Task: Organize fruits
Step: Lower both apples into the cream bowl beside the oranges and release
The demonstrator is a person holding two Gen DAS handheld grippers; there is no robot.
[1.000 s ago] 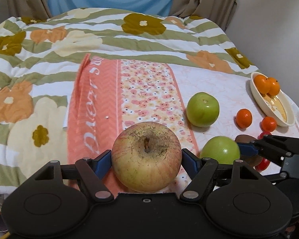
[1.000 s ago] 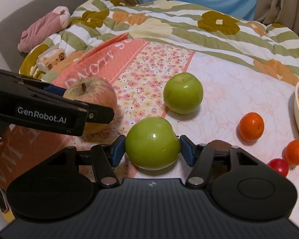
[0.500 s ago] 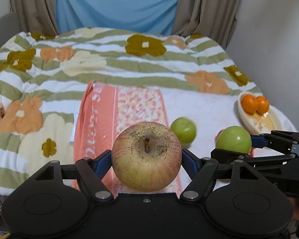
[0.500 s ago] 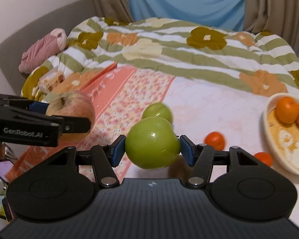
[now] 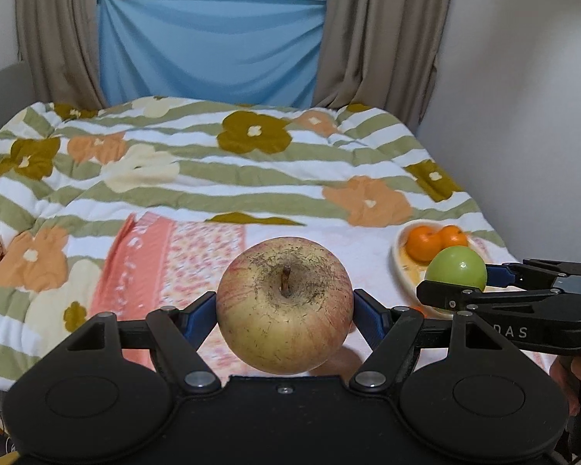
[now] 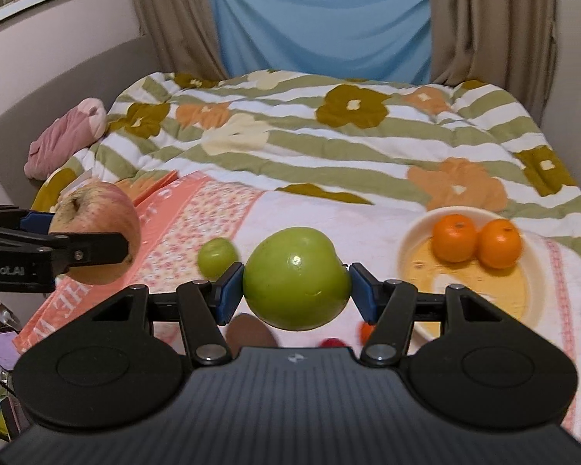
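Observation:
My left gripper is shut on a large yellow-red apple and holds it in the air above the pink cloth. My right gripper is shut on a green apple, also lifted. The green apple and the right gripper show at the right of the left wrist view. A second green apple lies on the cloth. A cream plate at the right holds two oranges.
The flowered green-striped quilt covers the bed. A small orange, a red fruit and a brown one lie under my right gripper. A pink bundle lies at the left edge. Curtains and walls stand behind.
Both grippers have risen from the cloth with their apples held, and the views tilted up toward the window. The fruit on the cloth looks smaller and lower.

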